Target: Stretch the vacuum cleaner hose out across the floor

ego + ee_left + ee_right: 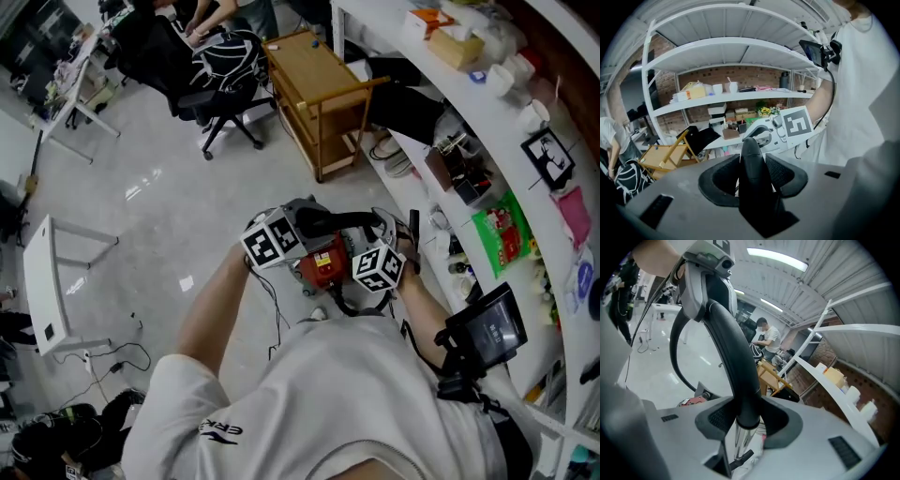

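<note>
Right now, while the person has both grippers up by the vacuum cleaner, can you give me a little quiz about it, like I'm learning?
1. True or false: the right gripper has nothing between its fingers.
2. In the head view, what colour is the vacuum cleaner body? A red, B blue, C yellow.
3. Fill in: the hose handle gripped by the left gripper is ___ in colour.

Key
1. False: its fingers are shut on the hose handle, just above the shiny metal tube.
2. A.
3. Black.
</note>
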Motion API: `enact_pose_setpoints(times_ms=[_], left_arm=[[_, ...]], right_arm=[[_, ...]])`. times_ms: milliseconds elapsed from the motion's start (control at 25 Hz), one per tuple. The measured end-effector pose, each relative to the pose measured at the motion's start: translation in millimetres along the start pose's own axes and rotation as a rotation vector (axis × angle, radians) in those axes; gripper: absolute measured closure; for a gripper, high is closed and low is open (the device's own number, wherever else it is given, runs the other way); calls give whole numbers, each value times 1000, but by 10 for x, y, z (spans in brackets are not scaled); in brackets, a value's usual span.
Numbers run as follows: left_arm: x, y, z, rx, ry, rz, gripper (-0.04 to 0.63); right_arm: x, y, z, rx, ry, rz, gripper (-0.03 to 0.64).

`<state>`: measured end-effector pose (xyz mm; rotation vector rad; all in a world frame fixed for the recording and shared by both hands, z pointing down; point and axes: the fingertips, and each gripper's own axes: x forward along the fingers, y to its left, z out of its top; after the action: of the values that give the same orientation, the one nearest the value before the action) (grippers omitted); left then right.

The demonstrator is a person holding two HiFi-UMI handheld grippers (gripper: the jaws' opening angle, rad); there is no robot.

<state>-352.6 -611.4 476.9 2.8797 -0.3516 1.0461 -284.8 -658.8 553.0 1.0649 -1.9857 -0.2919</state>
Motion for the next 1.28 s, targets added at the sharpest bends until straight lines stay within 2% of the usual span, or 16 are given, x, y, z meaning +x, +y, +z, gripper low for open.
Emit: enact_pose_setpoints(times_ms=[280, 560, 1000, 1280], left_arm=[[141, -282, 261, 198, 6, -171, 425], [342, -808, 548, 392, 9, -328, 425], [912, -1970, 1069, 603, 7, -567, 425], [1294, -2775, 1439, 730, 20, -645, 425]], right_arm=[[-472, -26, -329, 144, 110, -133, 459], [-1142, 15, -747, 291, 209, -291, 459], [-2336, 208, -1734, 489, 359, -489, 459], [-3113, 282, -2354, 591, 405, -581, 459]])
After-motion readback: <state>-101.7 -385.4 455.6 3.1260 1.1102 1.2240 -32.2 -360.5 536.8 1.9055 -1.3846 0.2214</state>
